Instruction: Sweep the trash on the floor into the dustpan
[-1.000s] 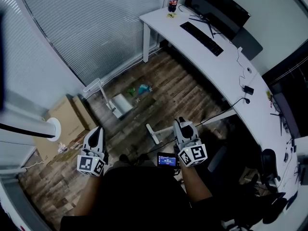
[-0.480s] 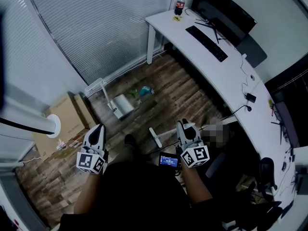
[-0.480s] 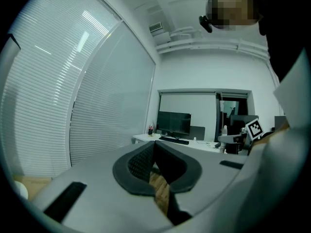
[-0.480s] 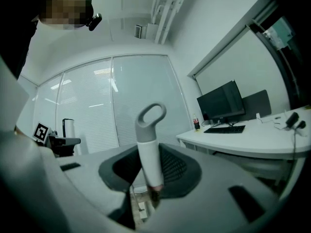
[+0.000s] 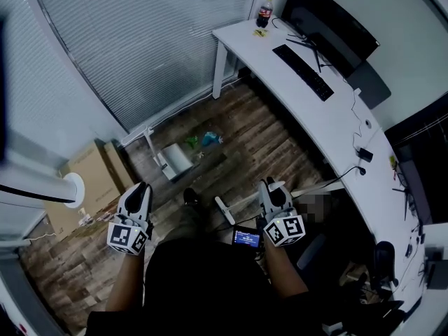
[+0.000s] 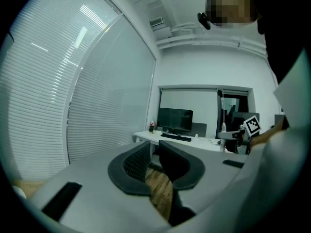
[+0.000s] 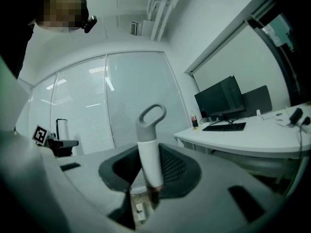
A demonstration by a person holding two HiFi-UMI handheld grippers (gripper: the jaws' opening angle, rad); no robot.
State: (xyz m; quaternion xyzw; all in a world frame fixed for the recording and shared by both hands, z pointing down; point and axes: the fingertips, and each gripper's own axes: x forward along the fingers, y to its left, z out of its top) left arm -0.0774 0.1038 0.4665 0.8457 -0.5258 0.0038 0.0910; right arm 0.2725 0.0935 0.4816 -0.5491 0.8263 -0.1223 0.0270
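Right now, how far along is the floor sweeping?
Barely begun. Done: the right gripper is shut on the broom handle. In hand: the left gripper, jaws just opening with nothing between them, has not taken the dustpan standing on the floor ahead. Left: the green and blue trash lies unswept on the floor near the dustpan.

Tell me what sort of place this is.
Most likely an office: a long white desk carries a large monitor and a keyboard, and slatted blinds cover the window wall.
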